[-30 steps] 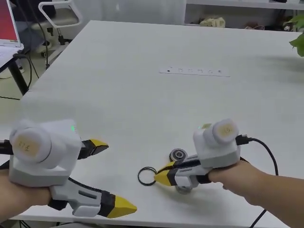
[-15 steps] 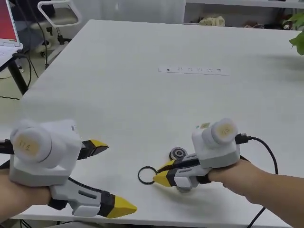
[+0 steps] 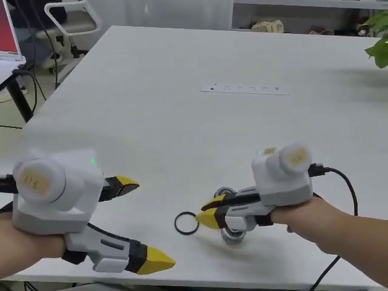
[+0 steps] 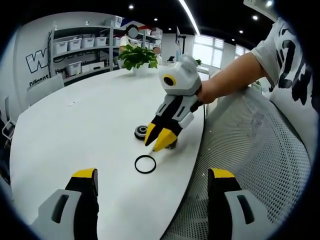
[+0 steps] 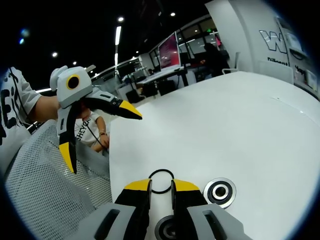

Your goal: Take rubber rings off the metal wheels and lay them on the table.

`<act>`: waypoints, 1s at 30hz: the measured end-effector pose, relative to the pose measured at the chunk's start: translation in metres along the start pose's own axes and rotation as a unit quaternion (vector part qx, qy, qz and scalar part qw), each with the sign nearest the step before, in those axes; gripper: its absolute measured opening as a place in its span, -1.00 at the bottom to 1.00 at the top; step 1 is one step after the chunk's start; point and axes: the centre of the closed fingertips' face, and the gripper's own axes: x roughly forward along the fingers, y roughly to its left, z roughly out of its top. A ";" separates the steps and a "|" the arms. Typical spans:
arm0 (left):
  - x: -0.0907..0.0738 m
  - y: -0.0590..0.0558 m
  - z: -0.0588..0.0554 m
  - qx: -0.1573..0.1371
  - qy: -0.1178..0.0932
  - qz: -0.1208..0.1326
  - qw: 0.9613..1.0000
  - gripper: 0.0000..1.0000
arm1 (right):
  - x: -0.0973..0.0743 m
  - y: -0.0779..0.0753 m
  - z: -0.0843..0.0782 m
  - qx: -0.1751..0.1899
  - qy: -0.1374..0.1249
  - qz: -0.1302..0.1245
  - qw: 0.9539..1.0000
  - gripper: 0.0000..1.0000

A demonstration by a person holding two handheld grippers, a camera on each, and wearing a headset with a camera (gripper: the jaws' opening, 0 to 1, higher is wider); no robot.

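A black rubber ring (image 3: 186,223) lies flat on the white table (image 3: 182,133), just off the tips of my right gripper (image 3: 207,212). Its jaws stand a narrow gap apart with nothing between them. One metal wheel (image 3: 225,192) shows behind that gripper and another (image 3: 233,236) sits under it. From the right gripper view the ring (image 5: 161,181) lies beyond my right gripper (image 5: 161,187), with a wheel (image 5: 220,191) to the right and one (image 5: 167,229) low between the jaws. My left gripper (image 3: 140,223) is open wide near the front edge; ahead of it lie the ring (image 4: 145,164) and a wheel (image 4: 141,132).
A white power strip (image 3: 245,90) lies flush in the table's far middle. A plant (image 3: 379,42) stands at the far right, and a chair (image 3: 73,18) and desk at the far left. The right gripper's black cable (image 3: 342,185) trails off the front edge.
My right gripper has risen a little and drawn back from the ring, and its jaws have parted slightly. The ring stays on the table. The left gripper has held still.
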 end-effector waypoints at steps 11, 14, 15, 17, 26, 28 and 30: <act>0.001 0.005 0.005 0.002 -0.004 0.002 1.000 0.75 | -0.012 -0.005 0.013 0.005 -0.029 -0.010 1.000 -0.71; 0.002 0.005 0.006 0.003 -0.005 0.001 1.000 0.74 | -0.015 -0.007 0.015 0.006 -0.035 -0.013 0.999 -0.70; 0.002 0.005 0.007 0.003 -0.005 0.000 1.000 0.74 | -0.016 -0.007 0.015 0.006 -0.036 -0.014 0.999 -0.70; 0.003 0.006 0.008 0.004 -0.005 0.000 1.000 0.74 | -0.017 -0.008 0.016 0.005 -0.039 -0.015 0.999 -0.69; 0.007 0.009 0.013 0.006 -0.009 -0.001 1.000 0.71 | -0.023 -0.012 0.018 0.003 -0.046 -0.023 0.999 -0.65; 0.009 0.011 0.015 0.006 -0.010 -0.001 1.000 0.70 | -0.024 -0.013 0.019 0.003 -0.048 -0.024 0.999 -0.64; 0.011 0.012 0.018 0.005 -0.013 -0.001 1.000 0.69 | -0.025 -0.015 0.020 0.002 -0.051 -0.027 0.998 -0.63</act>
